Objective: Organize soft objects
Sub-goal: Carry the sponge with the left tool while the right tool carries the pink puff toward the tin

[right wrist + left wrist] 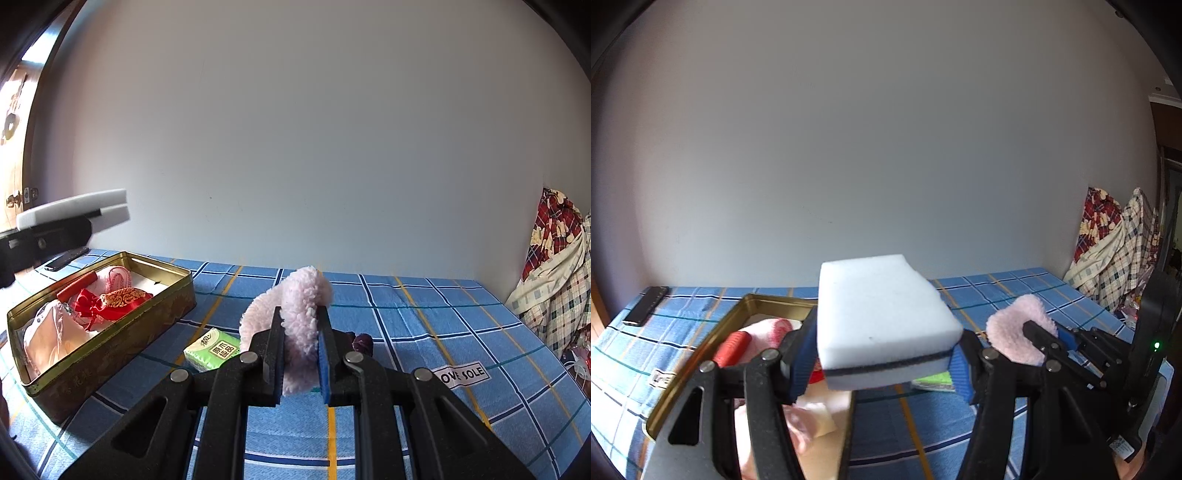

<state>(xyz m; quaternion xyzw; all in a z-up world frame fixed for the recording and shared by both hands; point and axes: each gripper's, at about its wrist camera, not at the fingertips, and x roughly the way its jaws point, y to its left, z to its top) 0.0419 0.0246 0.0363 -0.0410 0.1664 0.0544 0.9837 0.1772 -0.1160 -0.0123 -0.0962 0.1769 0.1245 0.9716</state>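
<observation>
Currently, a white sponge [882, 325] is pinched between the jaws of the left gripper [886, 354] and is held in the air above the near end of the gold tin [110, 332], while a fluffy pink cloth [295, 332] is squeezed between the nearly closed jaws of the right gripper [301, 354], just above the blue checked bedsheet [443, 314]. Several soft things are already seen inside the tin: a red embroidered pouch [110, 301], a rolled pink towel [116, 278] and a pale pink bag [48, 339]. The task is judged partly done: both held pieces are not yet put away. A green tissue pack [212, 349] is left lying on the sheet beside the tin, and a small dark red thing [362, 343] is partly hidden behind the right gripper. A phone [646, 305] is seen at the far edge of the bed.
</observation>
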